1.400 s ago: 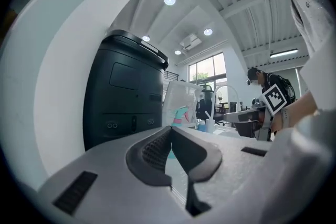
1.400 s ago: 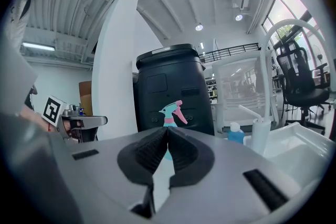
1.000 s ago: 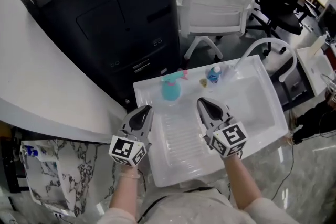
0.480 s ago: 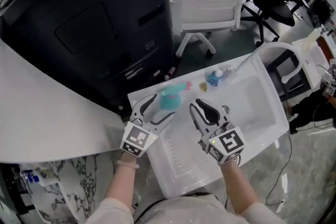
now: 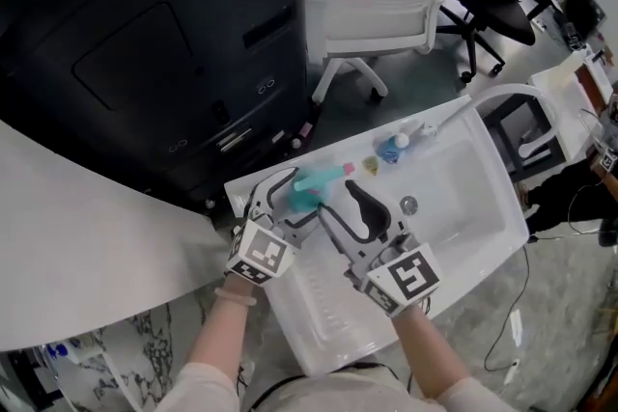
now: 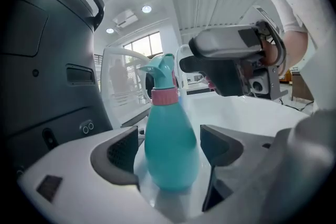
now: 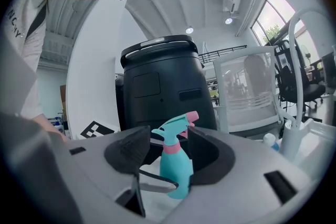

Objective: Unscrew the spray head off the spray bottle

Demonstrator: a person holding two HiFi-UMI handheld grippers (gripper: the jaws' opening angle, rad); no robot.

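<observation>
The teal spray bottle (image 5: 309, 192) stood upright on the back rim of the white sink (image 5: 459, 193), at about 11 o'clock from me. My left tongs (image 6: 171, 148) were opening wide around its body, pads on either side and pressing on nothing. My right tongs (image 7: 169, 148) were opening too, with the spray head (image 7: 175, 129) framed between them and untouched. With nothing gripping it, the bottle could have tipped if one pad reached it before the other. Had the left pads closed too lightly on that rounded body, I judged it would spin with the head instead of unscrewing. A right-hand bite on the trigger rather than near the pink collar (image 6: 165, 95) risked a slip or a squirt.
</observation>
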